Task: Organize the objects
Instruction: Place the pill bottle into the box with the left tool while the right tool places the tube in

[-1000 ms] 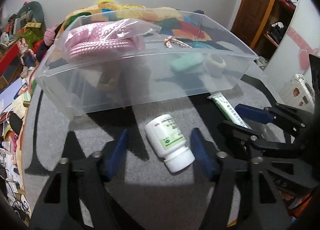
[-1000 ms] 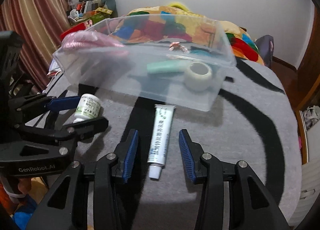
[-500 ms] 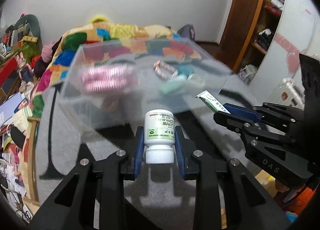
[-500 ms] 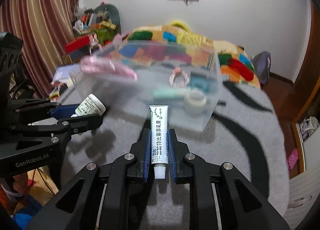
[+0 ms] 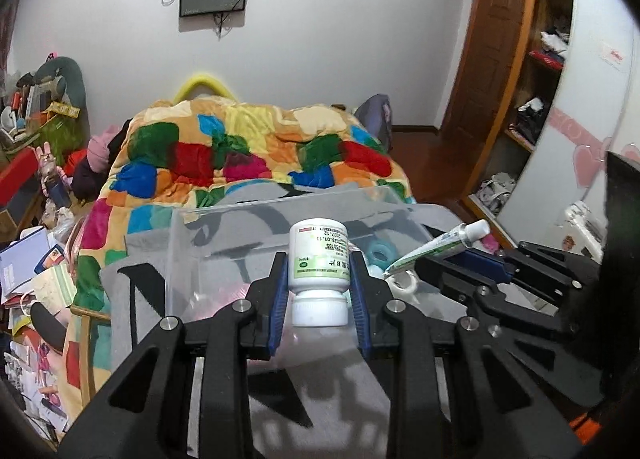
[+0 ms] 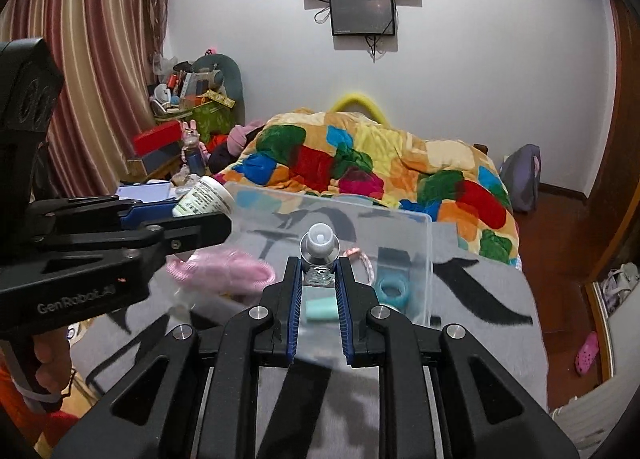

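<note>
My left gripper (image 5: 319, 279) is shut on a white pill bottle (image 5: 320, 259) with a green label, held up over the near edge of the clear plastic bin (image 5: 188, 243); the bottle also shows in the right wrist view (image 6: 202, 197). My right gripper (image 6: 318, 279) is shut on a white ointment tube (image 6: 319, 249), cap pointing forward, above the bin (image 6: 428, 259). The tube shows in the left wrist view (image 5: 436, 245). Inside the bin lie a pink rope bundle (image 6: 224, 271), a teal tape roll (image 6: 394, 291) and a mint-green block (image 6: 320, 307).
The bin stands on a grey and black blanket (image 6: 480, 299). A bed with a colourful patchwork quilt (image 5: 248, 155) lies behind it. Cluttered shelves and boxes (image 6: 188, 107) stand at the left, a wooden door (image 5: 496, 59) at the right.
Both grippers closed on their objects and lifted them from the blanket. They have risen and moved forward over the bin; the tube has tilted so its cap faces forward.
</note>
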Demonstrator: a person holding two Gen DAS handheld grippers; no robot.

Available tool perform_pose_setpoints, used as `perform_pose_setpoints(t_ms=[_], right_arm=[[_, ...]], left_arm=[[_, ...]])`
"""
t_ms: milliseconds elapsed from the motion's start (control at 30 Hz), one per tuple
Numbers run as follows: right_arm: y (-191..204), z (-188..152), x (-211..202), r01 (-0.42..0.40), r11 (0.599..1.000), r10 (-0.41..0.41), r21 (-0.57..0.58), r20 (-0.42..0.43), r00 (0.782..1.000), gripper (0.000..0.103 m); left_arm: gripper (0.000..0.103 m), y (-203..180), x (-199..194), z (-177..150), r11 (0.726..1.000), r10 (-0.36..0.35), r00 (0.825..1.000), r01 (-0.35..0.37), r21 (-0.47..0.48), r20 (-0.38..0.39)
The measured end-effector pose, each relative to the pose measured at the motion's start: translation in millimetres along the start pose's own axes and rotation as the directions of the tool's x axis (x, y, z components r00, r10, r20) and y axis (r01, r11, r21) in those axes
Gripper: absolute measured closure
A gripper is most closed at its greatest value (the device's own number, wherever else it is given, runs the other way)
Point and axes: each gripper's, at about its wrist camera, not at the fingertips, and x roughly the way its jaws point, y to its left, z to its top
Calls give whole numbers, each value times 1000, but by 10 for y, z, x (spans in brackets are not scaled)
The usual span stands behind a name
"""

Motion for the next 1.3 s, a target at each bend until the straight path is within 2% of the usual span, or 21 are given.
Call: perform_pose_setpoints(t_ms=[267,400,633,733,1000,1100,1300], right_arm=[[21,-58,504,10,1000,-13,-23,-104,995,88],[-1,-155,661,8,1000,-12,-24,-174,985,88],[13,-117,461,-4,999,-2,-46,-139,990,84],[38,-75,319,-9,999,3,-51,-110,994,81],[70,-90,-74,-17,999,15,-41,-44,999,58],[82,-151,-188,-11,999,10,-37,-21,1000,44],[136,-304,-314,14,999,-13,-48,8,1000,25]], left_arm=[[74,152,482,-28,999,14,994,-18,-39,-109],[74,137,499,-84,999,-18,992,11,-51,-123],[71,89,303,-101,999,-15,996,11,-37,-89],[66,93,158,-100,999,-22,998,19,-41,-62],[50,98,-200,-241,999,-8,1000,9,-36,25],[41,92,-296,-353,999,23,998,-21,-26,53],[20,80,-381,-549,999,45,996,-43,-20,77]])
